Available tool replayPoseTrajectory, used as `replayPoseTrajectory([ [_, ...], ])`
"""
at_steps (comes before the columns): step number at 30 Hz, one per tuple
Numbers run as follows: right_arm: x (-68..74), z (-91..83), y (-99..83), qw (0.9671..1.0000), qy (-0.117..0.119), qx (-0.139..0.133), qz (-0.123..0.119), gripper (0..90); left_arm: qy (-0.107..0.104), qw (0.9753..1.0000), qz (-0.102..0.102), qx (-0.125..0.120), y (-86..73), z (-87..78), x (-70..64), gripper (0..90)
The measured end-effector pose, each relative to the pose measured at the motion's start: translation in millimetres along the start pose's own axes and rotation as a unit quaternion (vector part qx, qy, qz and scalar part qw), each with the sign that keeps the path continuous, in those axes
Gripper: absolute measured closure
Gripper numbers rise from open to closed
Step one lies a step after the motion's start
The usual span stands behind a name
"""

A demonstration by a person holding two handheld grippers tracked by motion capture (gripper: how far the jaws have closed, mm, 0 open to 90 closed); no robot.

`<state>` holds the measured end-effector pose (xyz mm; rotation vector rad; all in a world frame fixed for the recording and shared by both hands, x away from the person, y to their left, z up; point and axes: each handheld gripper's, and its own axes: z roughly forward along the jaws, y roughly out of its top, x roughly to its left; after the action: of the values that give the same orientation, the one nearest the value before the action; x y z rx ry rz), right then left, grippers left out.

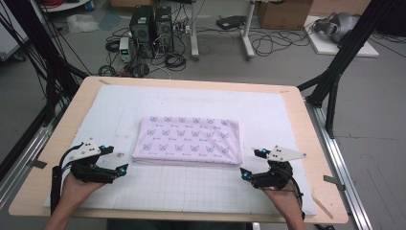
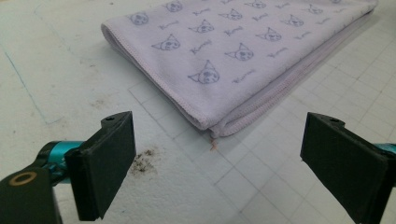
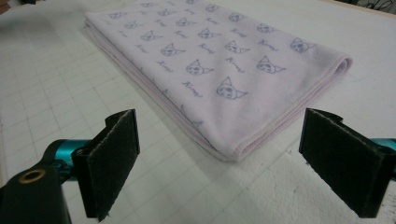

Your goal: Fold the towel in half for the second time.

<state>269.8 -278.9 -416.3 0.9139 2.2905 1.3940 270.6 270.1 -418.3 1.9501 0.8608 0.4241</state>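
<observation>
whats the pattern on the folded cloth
Pale lilac folded cloth printed with small purple cat faces and script words; clearest in the left gripper view.

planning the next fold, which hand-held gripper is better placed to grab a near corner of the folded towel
Roughly even, with a slight edge to the left hand-held gripper. Both are open and empty, each just outside a near corner of the folded towel. In the left gripper view the corner sits between its jaws; the right hand-held gripper looks similarly lined up.
</observation>
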Motion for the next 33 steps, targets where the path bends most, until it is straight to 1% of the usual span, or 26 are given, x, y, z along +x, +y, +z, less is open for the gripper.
replayPoseTrajectory([
  [3, 0.8, -3.6, -1.9, 1.0000, -0.002, 0.000, 0.003, 11.3, 0.003, 1.0000, 0.004, -0.001, -0.8, -2.7, -1.1, 10.1],
  [4, 0.8, -4.9, -2.5, 1.0000, -0.003, -0.001, 0.001, 11.3, 0.003, 1.0000, 0.004, -0.001, -1.2, -3.5, -1.6, 10.0],
  [8, 1.1, -9.6, -5.4, 1.0000, -0.006, -0.003, 0.000, 11.2, 0.006, 1.0000, 0.005, -0.001, -2.7, -6.1, -2.8, 10.0],
  [9, 1.3, -10.6, -6.1, 1.0000, -0.007, -0.002, 0.001, 11.3, 0.007, 1.0000, 0.002, -0.004, -2.9, -6.8, -3.8, 9.9],
  [14, 1.9, -14.5, -9.2, 0.9999, -0.012, -0.003, 0.000, 11.2, 0.011, 0.9999, 0.006, -0.006, -4.3, -11.8, -6.1, 9.6],
  [22, 4.1, -21.9, -13.4, 0.9999, -0.014, -0.006, 0.001, 11.2, 0.015, 0.9999, 0.005, -0.005, -8.2, -17.6, -7.6, 9.6],
  [29, 5.7, -26.0, -17.1, 0.9999, -0.012, -0.007, 0.004, 11.2, 0.019, 0.9998, 0.007, -0.002, -10.0, -19.1, -8.0, 9.6],
  [33, 5.1, -25.9, -17.6, 0.9999, -0.012, -0.007, 0.004, 11.2, 0.016, 0.9998, 0.010, -0.002, -9.9, -18.1, -8.5, 9.6],
])
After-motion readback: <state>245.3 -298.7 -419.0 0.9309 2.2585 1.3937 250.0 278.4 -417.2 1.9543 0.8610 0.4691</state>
